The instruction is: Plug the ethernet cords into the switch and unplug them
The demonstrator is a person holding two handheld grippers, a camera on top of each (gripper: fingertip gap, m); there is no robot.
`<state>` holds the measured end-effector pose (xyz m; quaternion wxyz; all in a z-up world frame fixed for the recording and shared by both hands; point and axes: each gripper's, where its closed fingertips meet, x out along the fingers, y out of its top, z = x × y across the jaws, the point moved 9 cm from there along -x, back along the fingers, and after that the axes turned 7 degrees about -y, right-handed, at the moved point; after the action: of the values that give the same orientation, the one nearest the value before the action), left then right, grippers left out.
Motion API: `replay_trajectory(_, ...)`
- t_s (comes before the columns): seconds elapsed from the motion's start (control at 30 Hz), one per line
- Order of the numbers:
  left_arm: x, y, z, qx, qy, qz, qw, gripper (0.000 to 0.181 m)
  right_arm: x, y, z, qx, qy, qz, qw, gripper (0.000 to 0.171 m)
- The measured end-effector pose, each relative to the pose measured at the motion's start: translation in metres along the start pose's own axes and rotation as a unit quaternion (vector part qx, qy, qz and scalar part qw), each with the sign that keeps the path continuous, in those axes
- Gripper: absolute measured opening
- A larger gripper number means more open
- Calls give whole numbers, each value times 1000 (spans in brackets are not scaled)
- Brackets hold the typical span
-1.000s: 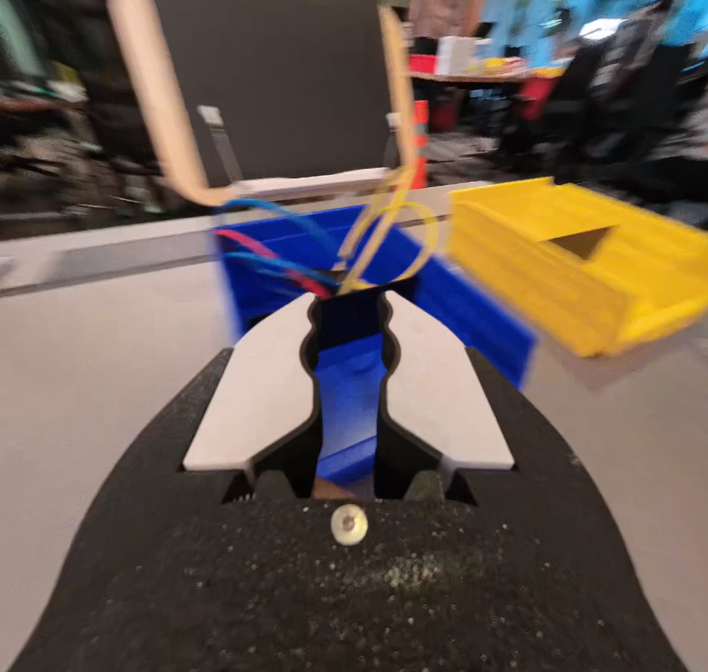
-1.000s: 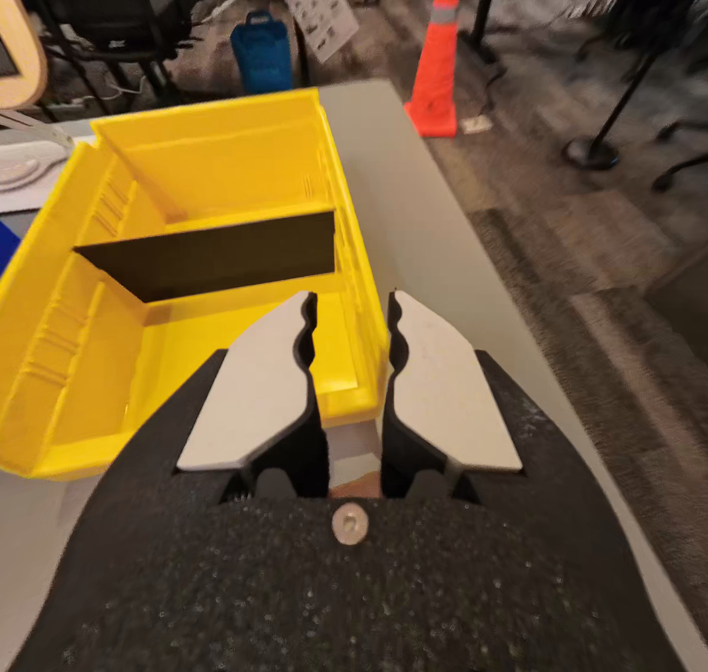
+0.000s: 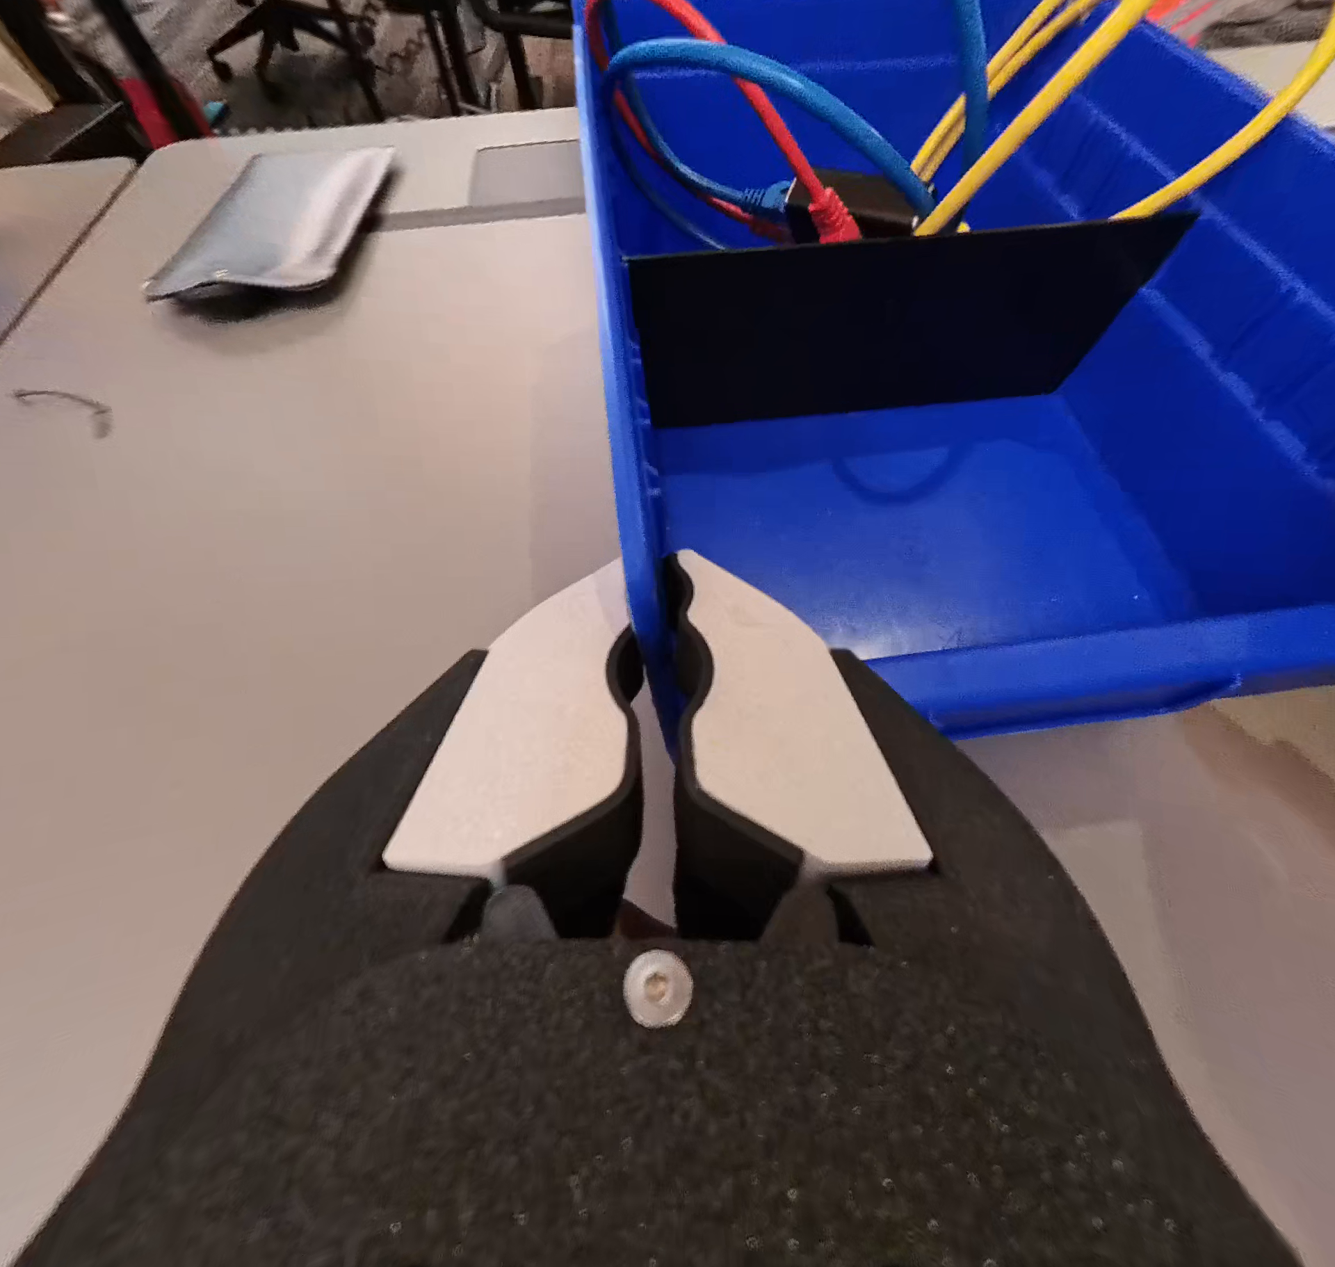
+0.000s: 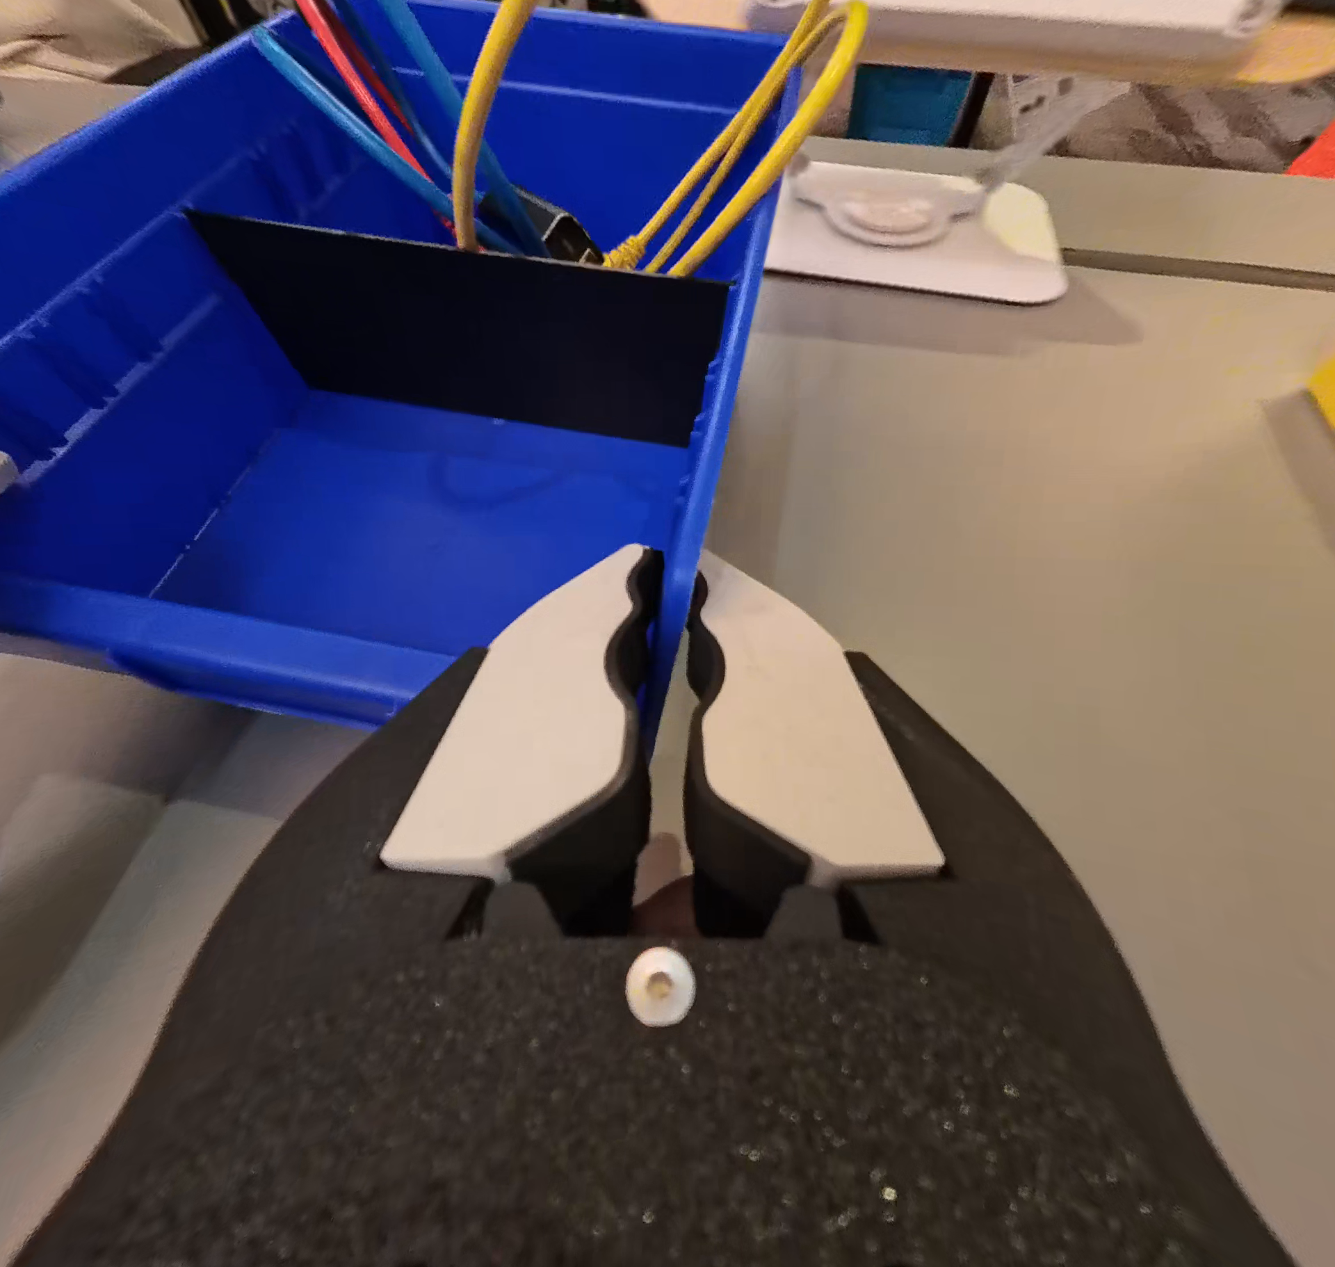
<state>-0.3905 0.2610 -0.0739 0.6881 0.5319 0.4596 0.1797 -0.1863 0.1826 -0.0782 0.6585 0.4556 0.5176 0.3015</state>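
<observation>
left gripper [image 3: 654, 607] now clamped on blue bin [image 3: 1192, 235] left wall | right gripper [image 4: 668, 596] clamped on right wall, off yellow bin | switch [image 3: 856, 203] inside, cords plugged | bin likely being repositioned

left claw [image 3: 659, 582] clamped, right claw [image 4: 675, 575] clamped

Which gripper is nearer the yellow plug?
Right. The right gripper pinches the bin's right wall, the side where the yellow plug sits behind the divider. The left gripper pinches the opposite wall, by the red plug.
</observation>
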Motion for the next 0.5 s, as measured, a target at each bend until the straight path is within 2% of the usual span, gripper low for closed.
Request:
replay_trajectory(0.13,-14,-8,-57,3,17,-1,1000,2,10,2,-60,-19,16,-2,1000,6)
replay_trajectory(0.23,-16,-18,-87,-7,13,-12,1000,2,16,0,-88,-30,31,-13,999,7)
replay_trajectory(0.4,-14,-27,-102,-54,-5,13,998,4,15,-6,-97,-58,78,-5,995,13)
replay_trajectory(0.5,-22,-23,-97,-74,-14,37,996,27,-5,-5,-84,-64,177,-14,982,31)
